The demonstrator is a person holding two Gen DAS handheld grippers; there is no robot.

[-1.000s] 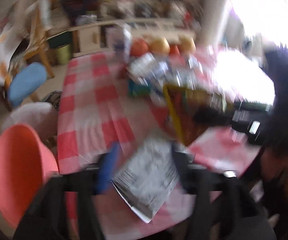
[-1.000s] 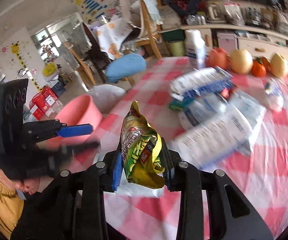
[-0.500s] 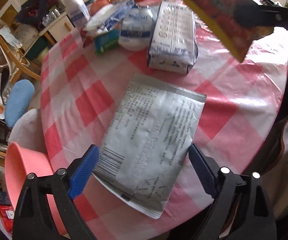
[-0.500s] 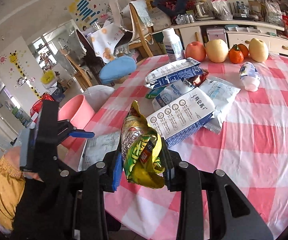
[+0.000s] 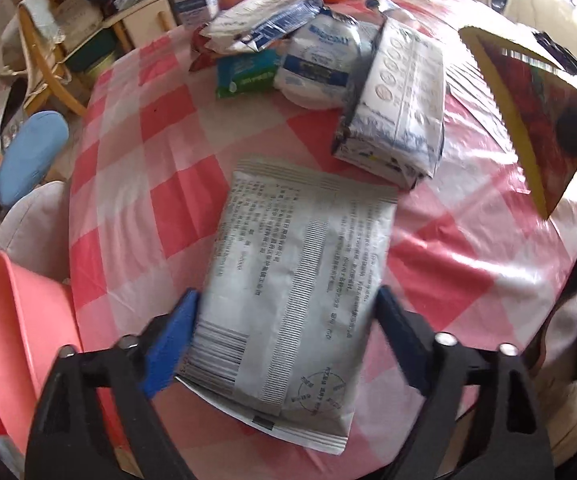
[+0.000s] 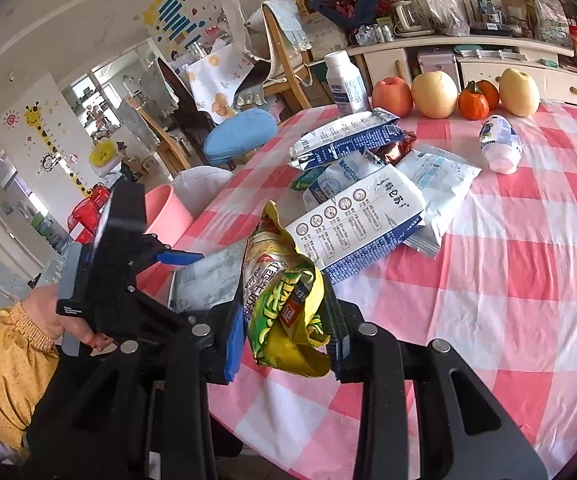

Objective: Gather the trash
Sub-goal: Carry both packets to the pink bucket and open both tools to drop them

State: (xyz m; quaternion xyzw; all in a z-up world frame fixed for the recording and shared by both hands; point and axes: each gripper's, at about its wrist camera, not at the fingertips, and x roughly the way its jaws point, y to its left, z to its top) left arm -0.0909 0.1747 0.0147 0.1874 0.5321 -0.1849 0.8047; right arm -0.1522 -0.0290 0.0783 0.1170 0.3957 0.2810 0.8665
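A grey printed packet (image 5: 288, 288) lies flat on the red-checked tablecloth (image 5: 136, 184) near the table's front edge. My left gripper (image 5: 286, 300) points down over it and its jaws are closing, with the blue pads (image 5: 176, 324) right at the packet's two long edges. In the right wrist view the same packet (image 6: 208, 276) shows beside the left gripper's blue fingertip (image 6: 180, 257). My right gripper (image 6: 286, 320) is shut on a crumpled yellow-green snack bag (image 6: 284, 292) held above the table; that bag (image 5: 528, 120) hangs at the right of the left wrist view.
A pink bin (image 5: 20, 320) stands on the floor left of the table. A pile of white and blue packets (image 6: 360, 216) fills the table's middle. Fruit (image 6: 434, 94), a white bottle (image 6: 344, 80) and a small lying bottle (image 6: 500, 144) sit farther back. A yellow sleeve (image 6: 8, 360) is lower left.
My left gripper dropped onto the grey packet, spread wide, then narrowed until its pads reached the packet's edges. The right gripper slid across the table with the snack bag, then held still.
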